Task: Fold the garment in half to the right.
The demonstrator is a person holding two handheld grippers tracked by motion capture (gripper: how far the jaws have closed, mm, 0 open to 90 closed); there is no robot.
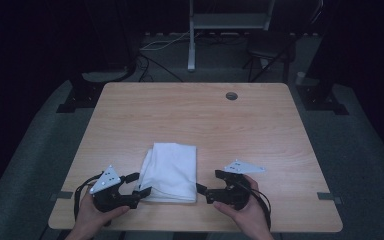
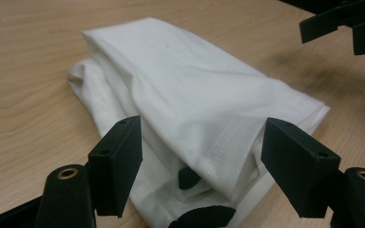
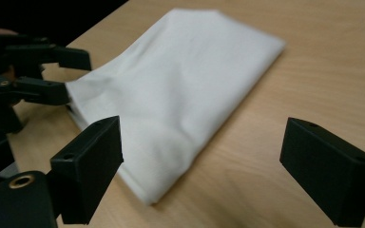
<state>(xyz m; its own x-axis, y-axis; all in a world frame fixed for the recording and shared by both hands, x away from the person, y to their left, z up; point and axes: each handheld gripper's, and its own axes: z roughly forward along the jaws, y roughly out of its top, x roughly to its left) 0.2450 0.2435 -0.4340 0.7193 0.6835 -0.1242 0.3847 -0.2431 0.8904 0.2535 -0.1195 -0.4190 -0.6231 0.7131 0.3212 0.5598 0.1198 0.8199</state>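
A folded white cloth [image 1: 171, 171] lies on the wooden table [image 1: 190, 110] near its front edge. My left gripper [image 1: 142, 192] is open at the cloth's near left corner. In the left gripper view the layered corner of the cloth [image 2: 204, 99] sits between the spread jaws of the left gripper [image 2: 202, 142]. My right gripper [image 1: 202, 191] is open just off the near right corner. In the right gripper view the cloth [image 3: 180, 85] reaches in from the left, with bare wood between the jaws of the right gripper [image 3: 204, 142]. The left gripper [image 3: 64, 76] shows across the cloth.
A round cable hole [image 1: 231, 95] is set near the table's far edge. Behind the table stand a white post [image 1: 191, 50] and a dark chair [image 1: 270, 47], with cables on the floor. The right gripper [image 2: 347, 33] appears at the top right of the left gripper view.
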